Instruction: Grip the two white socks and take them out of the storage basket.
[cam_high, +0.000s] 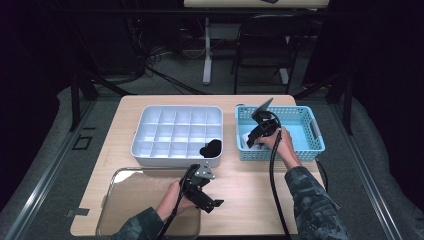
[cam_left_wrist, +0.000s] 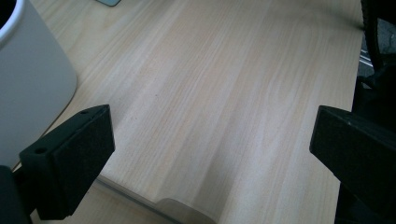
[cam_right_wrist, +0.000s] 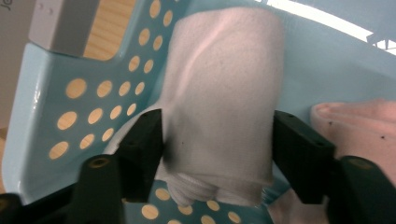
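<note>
White rolled sock (cam_right_wrist: 219, 102), soft, perhaps ribbed cuff

Left gripper (cam_left_wrist: 212, 154): jaws wide apart, nothing between them.
Table (cam_left_wrist: 224, 84): pale wood, bare under the jaws.
White tray (cam_left_wrist: 28, 84): rounded corner at the left edge.
Clear sheet (cam_left_wrist: 154, 203): perhaps a lid's rim, near edge.

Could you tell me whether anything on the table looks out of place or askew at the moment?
Nothing stands out. The white divided tray sits square with one black item in its corner cell, the blue basket is upright, and the right claw straddles a rolled white sock inside it.
</note>
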